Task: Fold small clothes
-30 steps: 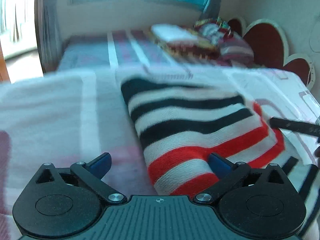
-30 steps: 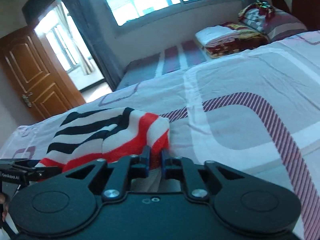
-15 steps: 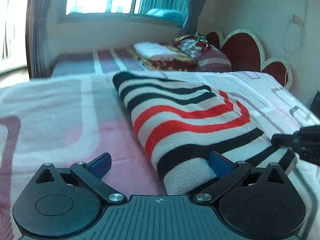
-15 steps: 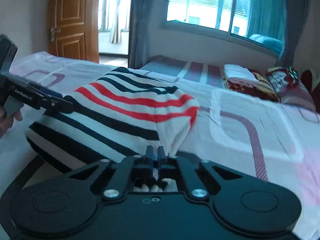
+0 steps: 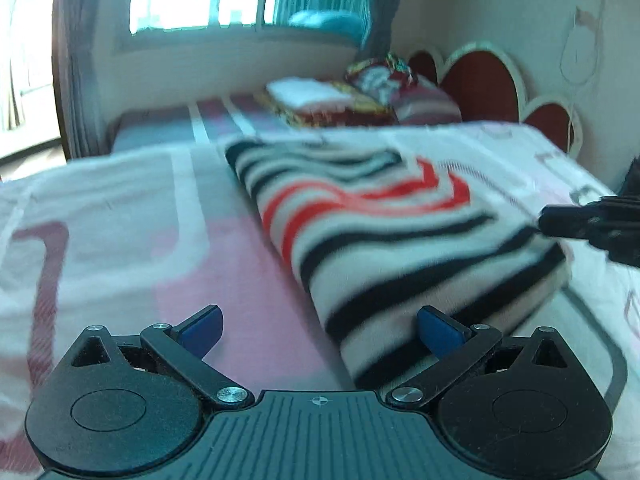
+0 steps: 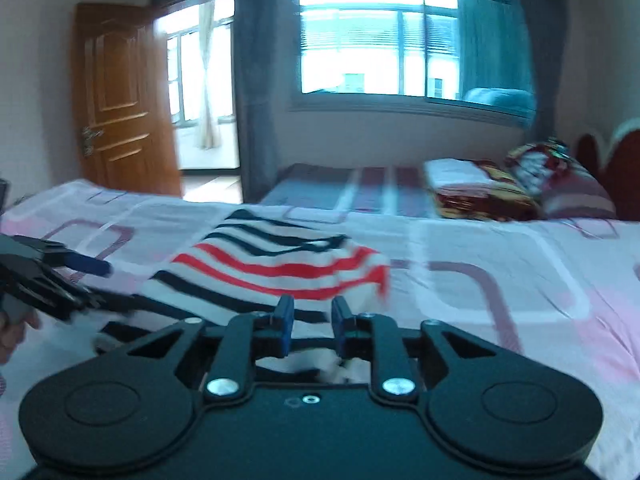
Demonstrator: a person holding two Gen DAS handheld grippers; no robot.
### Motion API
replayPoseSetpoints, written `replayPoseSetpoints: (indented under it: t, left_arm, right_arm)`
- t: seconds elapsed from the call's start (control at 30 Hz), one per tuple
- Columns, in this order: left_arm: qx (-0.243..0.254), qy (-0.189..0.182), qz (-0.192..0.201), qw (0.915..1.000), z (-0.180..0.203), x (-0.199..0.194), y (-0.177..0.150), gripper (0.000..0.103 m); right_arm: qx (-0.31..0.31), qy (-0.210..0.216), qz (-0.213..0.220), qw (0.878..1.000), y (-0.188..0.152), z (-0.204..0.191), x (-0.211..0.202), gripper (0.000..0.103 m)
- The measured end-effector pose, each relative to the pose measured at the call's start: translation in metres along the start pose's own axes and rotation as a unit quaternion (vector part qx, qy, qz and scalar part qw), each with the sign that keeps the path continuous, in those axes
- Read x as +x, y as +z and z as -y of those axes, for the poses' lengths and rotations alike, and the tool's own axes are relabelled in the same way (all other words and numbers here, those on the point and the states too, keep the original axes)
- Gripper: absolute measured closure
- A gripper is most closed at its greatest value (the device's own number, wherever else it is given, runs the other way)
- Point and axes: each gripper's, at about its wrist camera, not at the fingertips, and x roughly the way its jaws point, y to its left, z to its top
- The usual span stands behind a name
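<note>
Your striped knit sweater [image 5: 384, 240] lies folded in a soft, thick rectangle on the bed sheet [image 5: 120, 216]. Your left gripper [image 5: 320, 330] stands wide apart at its near edge; your right gripper [image 6: 309, 322] is opening, pads off the fabric beneath.

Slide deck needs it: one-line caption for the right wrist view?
Right hand-held gripper opening at the near edge of a folded striped garment on the bed.

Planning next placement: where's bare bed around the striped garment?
Free: bedsheet right of the striped garment, up to the folded blankets; also the sheet on its left in the left wrist view. Crowded: the near edge, where the left gripper and right gripper sit.
</note>
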Motion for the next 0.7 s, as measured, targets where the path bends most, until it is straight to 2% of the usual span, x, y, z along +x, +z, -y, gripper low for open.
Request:
replayPoseSetpoints:
  t: [0.03, 0.1, 0.13, 0.17, 0.27, 0.33, 0.43, 0.5, 0.53, 0.57, 0.6, 0.63, 0.7]
  left_arm:
    - [-0.001, 0.003, -0.005, 1.0000, -0.001, 0.002, -0.006, 0.000]
    - [-0.016, -0.002, -0.011, 0.9998, -0.003, 0.004, -0.019, 0.000]
    - [-0.026, -0.004, -0.011, 0.9996, -0.005, 0.003, -0.023, 0.000]
    - [-0.032, -0.004, -0.011, 0.9994, -0.006, 0.001, -0.024, 0.000]
    - [-0.034, 0.001, 0.006, 0.9994, -0.007, -0.015, -0.019, 0.000]
    - [-0.024, 0.008, 0.019, 0.9995, -0.005, -0.021, -0.013, 0.000]
    - [-0.017, 0.016, 0.017, 0.9996, -0.004, -0.020, -0.008, 0.000]
    - [-0.016, 0.018, 0.009, 0.9997, -0.004, -0.016, -0.008, 0.000]
    - [-0.011, 0.022, 0.000, 0.9997, -0.002, -0.012, -0.009, 0.000]
    - [-0.006, 0.026, -0.007, 0.9996, 0.000, -0.008, -0.011, 0.000]
    - [-0.004, 0.028, -0.012, 0.9995, 0.001, -0.006, -0.012, 0.000]
    - [-0.002, 0.030, -0.014, 0.9994, 0.001, -0.005, -0.013, 0.000]
    - [-0.001, 0.032, -0.013, 0.9994, 0.002, -0.006, -0.012, 0.000]
  right_arm:
    - [-0.011, -0.003, -0.024, 1.000, -0.006, 0.001, 0.006, 0.090]
    - [-0.048, -0.037, -0.118, 0.991, -0.032, 0.005, 0.034, 0.095]
    - [-0.055, -0.037, -0.095, 0.993, -0.043, 0.007, 0.033, 0.094]
    - [-0.047, -0.042, -0.091, 0.994, -0.045, 0.006, 0.031, 0.094]
    - [-0.064, -0.056, -0.087, 0.993, -0.032, -0.002, 0.029, 0.089]
    - [-0.039, -0.045, -0.059, 0.997, -0.023, 0.000, 0.018, 0.087]
    - [-0.033, -0.053, -0.028, 0.998, -0.012, 0.002, 0.011, 0.085]
    - [-0.041, -0.054, -0.018, 0.998, -0.012, -0.002, 0.013, 0.078]
    - [-0.050, -0.059, -0.031, 0.997, -0.014, -0.006, 0.016, 0.074]
    - [-0.067, -0.070, -0.060, 0.994, -0.019, -0.012, 0.022, 0.064]
    - [-0.087, -0.081, -0.103, 0.988, -0.027, -0.016, 0.035, 0.059]
    - [-0.098, -0.085, -0.120, 0.984, -0.031, -0.017, 0.042, 0.059]
    - [-0.082, -0.084, -0.115, 0.986, -0.027, -0.015, 0.040, 0.061]
